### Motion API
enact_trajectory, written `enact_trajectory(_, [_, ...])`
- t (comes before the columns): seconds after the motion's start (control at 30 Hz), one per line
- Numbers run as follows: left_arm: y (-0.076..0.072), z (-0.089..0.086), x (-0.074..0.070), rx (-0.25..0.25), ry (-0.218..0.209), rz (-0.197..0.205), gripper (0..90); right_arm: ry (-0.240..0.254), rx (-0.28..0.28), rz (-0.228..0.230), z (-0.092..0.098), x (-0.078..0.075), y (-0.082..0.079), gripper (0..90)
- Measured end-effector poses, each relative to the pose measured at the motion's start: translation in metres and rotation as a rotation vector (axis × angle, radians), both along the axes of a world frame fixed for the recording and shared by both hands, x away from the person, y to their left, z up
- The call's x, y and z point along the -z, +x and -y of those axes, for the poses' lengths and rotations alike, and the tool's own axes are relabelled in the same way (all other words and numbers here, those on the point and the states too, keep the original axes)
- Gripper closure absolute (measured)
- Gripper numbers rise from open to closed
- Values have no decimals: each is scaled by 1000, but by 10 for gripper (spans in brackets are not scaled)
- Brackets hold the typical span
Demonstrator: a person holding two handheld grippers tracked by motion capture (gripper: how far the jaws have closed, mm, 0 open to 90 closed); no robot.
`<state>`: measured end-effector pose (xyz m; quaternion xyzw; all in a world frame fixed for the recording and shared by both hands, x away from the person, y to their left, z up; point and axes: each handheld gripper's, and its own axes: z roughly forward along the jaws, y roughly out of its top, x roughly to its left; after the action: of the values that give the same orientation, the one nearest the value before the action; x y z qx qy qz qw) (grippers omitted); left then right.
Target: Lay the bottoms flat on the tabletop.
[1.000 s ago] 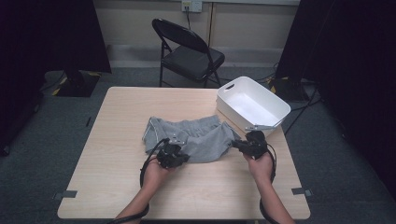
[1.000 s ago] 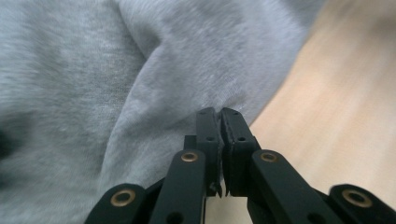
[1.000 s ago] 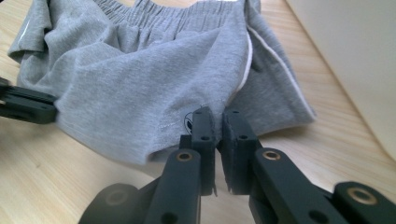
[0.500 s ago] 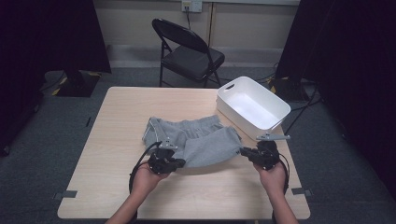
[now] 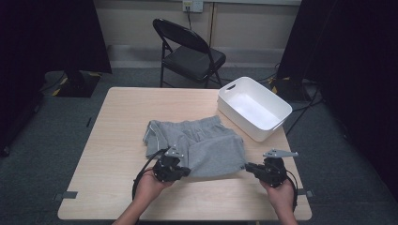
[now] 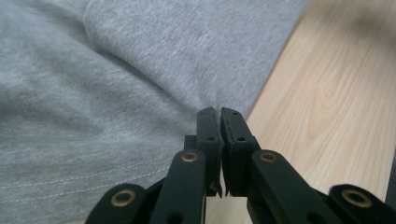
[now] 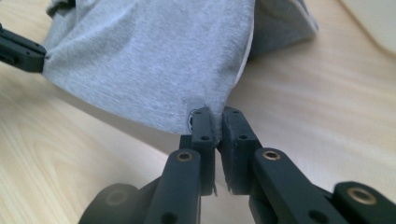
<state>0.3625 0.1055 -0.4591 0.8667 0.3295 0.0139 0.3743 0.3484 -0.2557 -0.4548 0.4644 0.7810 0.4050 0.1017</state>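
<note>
Grey shorts [image 5: 202, 145] lie on the wooden table [image 5: 117, 122], with their near hem stretched out between my two grippers. My left gripper [image 5: 187, 171] is shut on the hem's left corner; in the left gripper view the black jaws [image 6: 219, 112] pinch the grey fabric [image 6: 116, 84]. My right gripper [image 5: 248, 167] is shut on the hem's right corner, and in the right gripper view the jaws [image 7: 215, 114] clamp the cloth [image 7: 149, 60]. The left gripper's tip [image 7: 23, 51] shows at the far left of that view, holding the other corner.
A white plastic bin [image 5: 253, 108] stands at the table's right back corner, close to the shorts. A black folding chair [image 5: 190, 54] stands behind the table. Bare wood lies in front of and left of the shorts.
Both hands have drawn toward the near edge and apart, the right one well to the right. The near leg of the shorts is now pulled out flat and wider.
</note>
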Motion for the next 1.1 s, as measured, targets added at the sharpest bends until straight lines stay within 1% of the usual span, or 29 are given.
enact_trajectory(0.13, [-3,3,7,6,-5,-13,871,-14,2,-32,9,7,-9,844])
enact_trajectory(0.17, [-4,4,9,15,3,-16,871,-17,1,-37,10,9,-12,844])
enact_trajectory(0.23, [-5,6,13,19,6,-23,871,-35,-4,-47,11,12,-17,844])
enact_trajectory(0.3, [-6,8,15,23,12,-20,871,-30,1,-55,14,13,-20,844])
enact_trajectory(0.33, [-7,9,16,25,14,-25,871,-32,1,-58,15,14,-22,844])
enact_trajectory(0.4, [-9,11,17,30,12,-19,871,-41,-2,-67,16,15,-25,844])
enact_trajectory(0.47, [-10,12,18,32,16,-16,871,-33,1,-80,18,16,-29,844])
enact_trajectory(0.53, [-10,14,19,28,18,-10,871,-59,-7,-89,17,19,-33,843])
enact_trajectory(0.6, [-10,15,21,25,16,-14,871,-77,-12,-96,17,22,-36,836])
enact_trajectory(0.67, [-9,16,22,25,21,-13,871,-101,6,-90,17,23,-38,798])
enact_trajectory(0.7, [-9,16,23,26,21,-12,871,-111,1,-83,16,22,-38,788])
enact_trajectory(0.73, [-9,16,23,25,19,-9,870,-108,2,-78,15,20,-38,745])
enact_trajectory(0.77, [-9,16,23,23,15,-6,870,-105,8,-63,14,17,-38,680])
enact_trajectory(0.83, [-8,16,23,20,13,-3,870,-119,17,-21,12,10,-36,668])
enact_trajectory(0.9, [-7,17,22,19,9,2,870,-114,14,9,10,6,-33,648])
enact_trajectory(0.93, [-6,17,22,14,2,7,870,-118,-1,15,7,6,-30,648])
enact_trajectory(0.97, [-5,18,21,16,7,8,871,-132,-19,17,5,8,-28,637])
enact_trajectory(1.03, [-3,19,21,11,6,8,870,-152,-18,9,0,13,-23,592])
enact_trajectory(1.1, [1,19,21,0,-6,9,870,-174,-5,9,-2,17,-18,594])
